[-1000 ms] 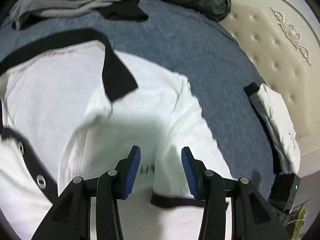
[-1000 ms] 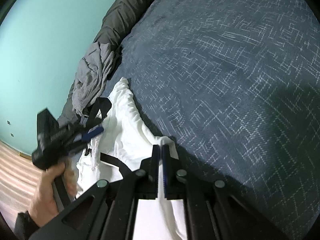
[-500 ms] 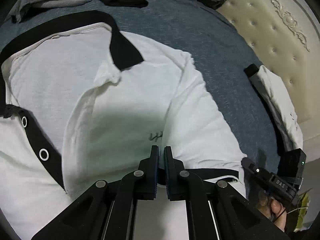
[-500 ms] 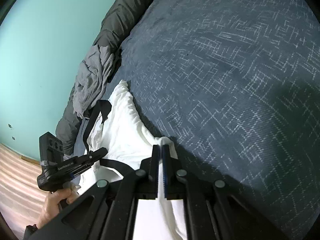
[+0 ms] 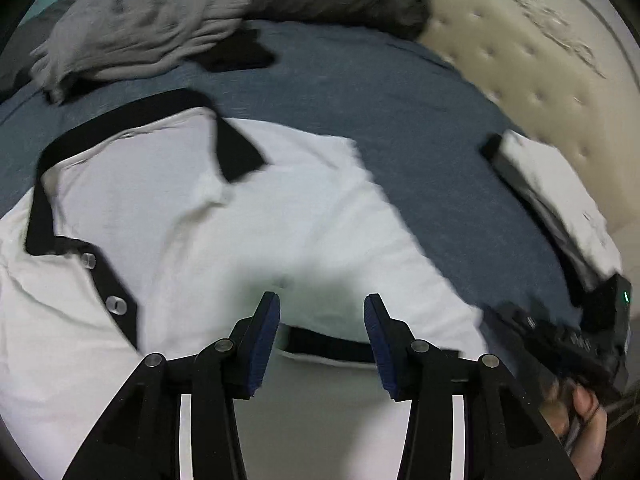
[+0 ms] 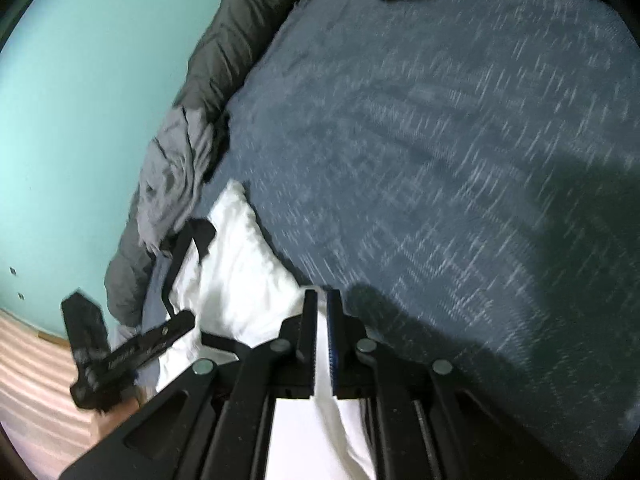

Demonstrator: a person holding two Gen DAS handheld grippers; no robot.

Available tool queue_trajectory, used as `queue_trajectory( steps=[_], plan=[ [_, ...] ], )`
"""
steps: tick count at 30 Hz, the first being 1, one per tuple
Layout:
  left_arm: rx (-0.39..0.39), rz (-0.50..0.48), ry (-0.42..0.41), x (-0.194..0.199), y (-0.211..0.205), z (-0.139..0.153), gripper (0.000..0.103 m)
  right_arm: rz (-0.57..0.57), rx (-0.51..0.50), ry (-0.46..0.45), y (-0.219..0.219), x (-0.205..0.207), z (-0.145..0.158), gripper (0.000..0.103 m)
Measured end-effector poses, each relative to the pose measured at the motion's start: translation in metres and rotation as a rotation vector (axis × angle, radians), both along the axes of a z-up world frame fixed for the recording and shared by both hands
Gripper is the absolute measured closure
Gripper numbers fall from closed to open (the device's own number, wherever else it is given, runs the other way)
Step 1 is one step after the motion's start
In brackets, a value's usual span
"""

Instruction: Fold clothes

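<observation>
Jaws of the left gripper (image 5: pixel 322 308) have just opened, empty, over the white shirt (image 5: pixel 240 236) on the blue bed (image 5: pixel 400 120), while only the right view shows the right gripper (image 6: pixel 321 308) nipping its edge.

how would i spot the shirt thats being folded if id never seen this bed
Start at the dark blue bedspread below the cream padded headboard. The white polo shirt lies spread flat on its near side, in front of a crumpled grey garment. Its black collar and black button strip set it apart from the folded white pile by the headboard.
</observation>
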State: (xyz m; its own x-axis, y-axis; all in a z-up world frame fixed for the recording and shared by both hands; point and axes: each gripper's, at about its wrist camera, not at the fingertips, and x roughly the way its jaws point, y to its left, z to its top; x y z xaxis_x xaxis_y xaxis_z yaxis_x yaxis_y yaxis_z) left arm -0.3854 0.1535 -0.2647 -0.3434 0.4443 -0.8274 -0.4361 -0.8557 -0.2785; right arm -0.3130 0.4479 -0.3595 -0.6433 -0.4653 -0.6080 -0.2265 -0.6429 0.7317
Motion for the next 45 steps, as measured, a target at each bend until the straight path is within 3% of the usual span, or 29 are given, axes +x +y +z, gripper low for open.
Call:
queue_trajectory(
  steps=[6, 12, 17, 23, 28, 31, 33, 34, 35, 37, 41, 45],
  plan=[
    [-0.074, -0.137, 0.036, 0.03, 0.06, -0.01, 0.055, -0.029, -0.009, 0.018, 0.008, 0.001, 0.005, 0.098],
    [-0.16, -0.165, 0.005, 0.041, 0.08, -0.043, 0.055, -0.047, -0.005, 0.026, 0.018, 0.0, 0.009, 0.098],
    [-0.088, -0.097, 0.025, 0.045, 0.055, -0.027, 0.055, -0.03, -0.018, 0.019, 0.016, -0.002, 0.006, 0.098],
    [0.029, 0.07, 0.02, 0.064, -0.034, -0.002, 0.055, -0.023, -0.022, 0.04, 0.013, -0.001, 0.011, 0.098],
    [0.052, 0.318, -0.043, 0.063, -0.154, -0.01, 0.055, -0.013, -0.018, 0.053, 0.009, -0.001, 0.014, 0.098],
    [0.039, 0.459, -0.03, 0.073, -0.23, -0.005, 0.055, -0.002, -0.021, 0.055, 0.006, -0.002, 0.015, 0.098],
    [0.039, 0.564, -0.014, 0.08, -0.28, -0.002, 0.047, 0.004, -0.004, 0.063, 0.003, -0.002, 0.018, 0.098],
    [0.043, 0.616, -0.004, 0.084, -0.301, 0.0, 0.041, 0.008, 0.005, 0.066, 0.002, -0.002, 0.019, 0.094],
    [0.046, 0.664, 0.006, 0.087, -0.321, 0.001, 0.04, 0.014, 0.014, 0.066, 0.001, -0.003, 0.019, 0.079],
    [0.047, 0.721, 0.015, 0.086, -0.353, 0.003, 0.04, 0.014, 0.015, 0.064, 0.0, -0.004, 0.018, 0.061],
    [0.047, 0.817, 0.021, 0.08, -0.405, -0.001, 0.035, 0.017, 0.017, 0.067, -0.001, -0.004, 0.017, 0.061],
    [0.132, 0.891, 0.009, 0.068, -0.433, -0.015, 0.035, 0.029, 0.018, 0.075, -0.007, -0.003, 0.017, 0.061]
  ],
)
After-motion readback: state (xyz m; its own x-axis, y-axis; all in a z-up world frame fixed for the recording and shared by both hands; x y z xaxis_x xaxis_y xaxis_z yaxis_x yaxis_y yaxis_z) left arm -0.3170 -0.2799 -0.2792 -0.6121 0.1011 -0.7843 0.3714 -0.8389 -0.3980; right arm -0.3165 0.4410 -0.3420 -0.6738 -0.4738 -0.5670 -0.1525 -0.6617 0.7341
